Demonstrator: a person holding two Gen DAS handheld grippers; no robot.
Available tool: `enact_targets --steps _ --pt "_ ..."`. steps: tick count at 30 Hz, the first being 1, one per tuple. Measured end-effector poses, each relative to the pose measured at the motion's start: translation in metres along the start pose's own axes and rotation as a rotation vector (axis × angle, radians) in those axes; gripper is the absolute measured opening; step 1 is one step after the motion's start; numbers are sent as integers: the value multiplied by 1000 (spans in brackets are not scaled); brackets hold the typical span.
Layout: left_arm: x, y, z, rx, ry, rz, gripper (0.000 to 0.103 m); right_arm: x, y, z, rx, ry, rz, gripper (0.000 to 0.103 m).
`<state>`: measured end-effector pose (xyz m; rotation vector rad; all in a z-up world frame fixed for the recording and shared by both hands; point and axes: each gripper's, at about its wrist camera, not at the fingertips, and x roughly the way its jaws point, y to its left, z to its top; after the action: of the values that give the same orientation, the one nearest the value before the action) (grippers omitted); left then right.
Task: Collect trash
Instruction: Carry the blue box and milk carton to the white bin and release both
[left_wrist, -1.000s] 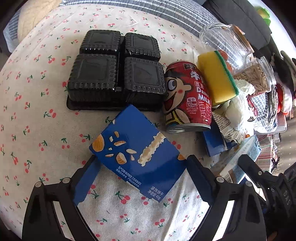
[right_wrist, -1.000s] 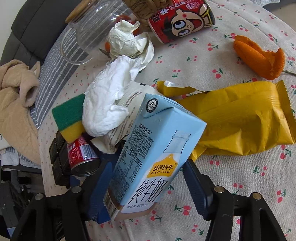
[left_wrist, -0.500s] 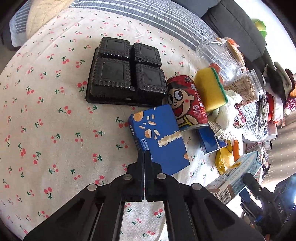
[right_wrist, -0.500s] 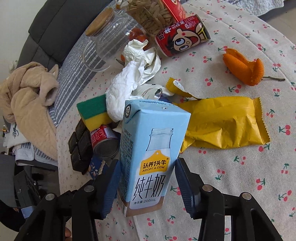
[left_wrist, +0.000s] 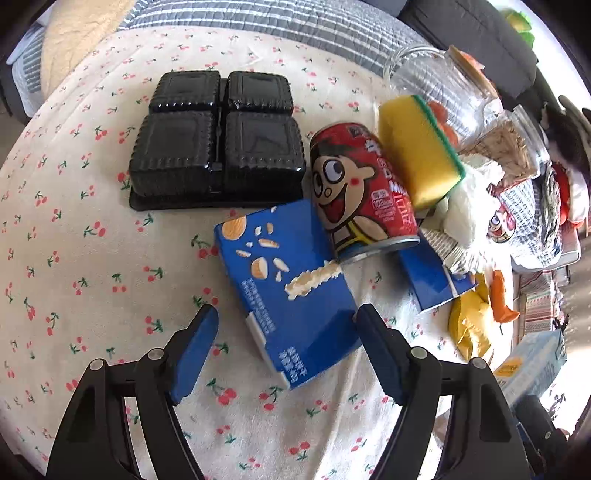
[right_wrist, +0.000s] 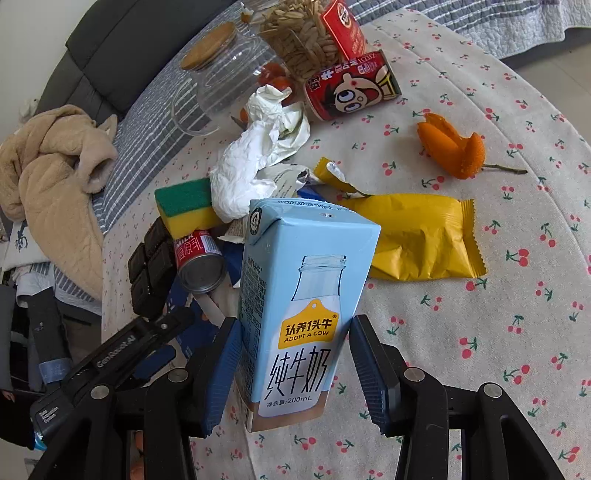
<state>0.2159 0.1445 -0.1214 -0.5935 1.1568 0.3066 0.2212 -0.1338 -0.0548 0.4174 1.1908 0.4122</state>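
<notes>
My left gripper (left_wrist: 286, 345) is open, its blue pads on either side of the near end of a flat blue snack box (left_wrist: 286, 291) lying on the cherry-print tablecloth (left_wrist: 92, 258). My right gripper (right_wrist: 295, 369) is shut on a light blue milk carton (right_wrist: 299, 302) and holds it upright above the table. That carton also shows at the right edge of the left wrist view (left_wrist: 532, 365). A red milk can (left_wrist: 358, 195) lies beside the blue box.
A black plastic tray (left_wrist: 218, 136) sits behind the blue box. A yellow-green sponge (left_wrist: 417, 147), crumpled white paper (right_wrist: 251, 162), a yellow wrapper (right_wrist: 417, 236), orange peel (right_wrist: 450, 147), a second red can (right_wrist: 351, 88) and glass jars (right_wrist: 225, 70) crowd the table.
The left gripper was shut half a second ago and has opened around the blue box. The right gripper has lifted the milk carton and turned it upright.
</notes>
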Motion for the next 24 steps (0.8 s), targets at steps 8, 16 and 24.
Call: enact_targets --steps 8,16,24 --pt "7 -24 -3 65 -24 51 81 -11 -3 -6 -38 2 -16 53" --pt "-42 -31 -43 2 -10 -26 66 -44 -19 -16 -9 0 -46 53" --pt "-87 -109 -123 262 33 -270 66 -115 -92 -31 102 -85 -74 53"
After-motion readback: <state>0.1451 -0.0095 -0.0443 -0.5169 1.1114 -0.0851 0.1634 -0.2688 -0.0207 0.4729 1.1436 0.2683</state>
